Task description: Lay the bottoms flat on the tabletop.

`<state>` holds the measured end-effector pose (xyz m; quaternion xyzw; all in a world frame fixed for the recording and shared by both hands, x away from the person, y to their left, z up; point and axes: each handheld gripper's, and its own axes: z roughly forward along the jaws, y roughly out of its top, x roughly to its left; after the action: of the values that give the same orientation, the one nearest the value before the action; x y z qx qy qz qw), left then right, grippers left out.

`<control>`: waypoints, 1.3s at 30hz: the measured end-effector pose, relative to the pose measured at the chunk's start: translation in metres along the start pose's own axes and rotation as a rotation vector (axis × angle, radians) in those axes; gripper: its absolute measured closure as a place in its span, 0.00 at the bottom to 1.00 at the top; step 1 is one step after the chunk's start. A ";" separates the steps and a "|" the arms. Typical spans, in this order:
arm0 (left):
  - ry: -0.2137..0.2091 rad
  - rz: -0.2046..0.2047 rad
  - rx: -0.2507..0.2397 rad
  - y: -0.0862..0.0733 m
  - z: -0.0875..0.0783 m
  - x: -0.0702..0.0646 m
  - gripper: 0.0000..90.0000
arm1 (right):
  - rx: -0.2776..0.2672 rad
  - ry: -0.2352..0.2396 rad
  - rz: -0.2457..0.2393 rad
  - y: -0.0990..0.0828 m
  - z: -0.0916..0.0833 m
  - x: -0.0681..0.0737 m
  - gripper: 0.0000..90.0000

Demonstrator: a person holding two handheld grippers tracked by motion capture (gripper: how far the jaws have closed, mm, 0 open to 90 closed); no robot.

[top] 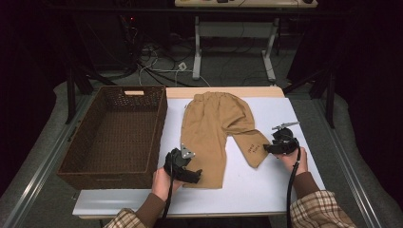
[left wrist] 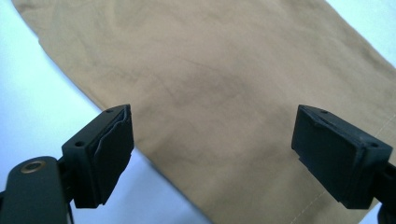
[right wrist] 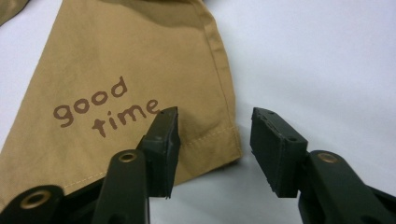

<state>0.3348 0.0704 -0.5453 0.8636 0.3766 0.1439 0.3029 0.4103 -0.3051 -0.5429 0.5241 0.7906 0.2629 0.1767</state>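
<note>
Tan trousers (top: 216,128) w/ brown "good time" lettering (right wrist: 105,108) seen just left of the black right tool (right wrist: 212,140). White counter (top: 294,156) noted under the black left tool (left wrist: 212,149). Dark brown woven basket (top: 114,135) beside it. Plaid sleeves (top: 321,209), brown cuffs.

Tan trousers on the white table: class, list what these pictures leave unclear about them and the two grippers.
- Underside of the tan trousers: hidden by the cloth itself, high view.
- Trouser print: too small to read in the high view; the right gripper view reads "good time".
- Left gripper jaws: dark and small in the high view.
- Right gripper: whether it touches the hem is unclear.
</note>
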 end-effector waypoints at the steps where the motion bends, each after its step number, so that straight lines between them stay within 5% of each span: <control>1: 0.000 -0.001 0.006 -0.001 0.000 0.000 0.15 | -0.001 0.008 0.002 0.000 0.001 0.000 0.62; 12: -0.022 -0.008 0.055 -0.009 0.002 -0.004 0.20 | -0.025 0.054 0.014 -0.002 0.003 0.001 0.93; 25: -0.033 -0.014 0.047 -0.009 0.001 -0.001 0.28 | -0.100 0.026 -0.043 0.003 -0.023 0.010 0.95; 31: -0.029 -0.015 0.045 -0.009 0.001 -0.001 0.29 | -0.160 0.072 -0.099 0.007 -0.040 0.032 0.95; 39: -0.038 -0.048 0.060 -0.010 0.001 0.002 0.26 | -0.171 0.159 -0.186 0.009 -0.043 0.068 0.95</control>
<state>0.3310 0.0765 -0.5518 0.8656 0.3954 0.1090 0.2873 0.3667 -0.2500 -0.5039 0.4092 0.8219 0.3524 0.1813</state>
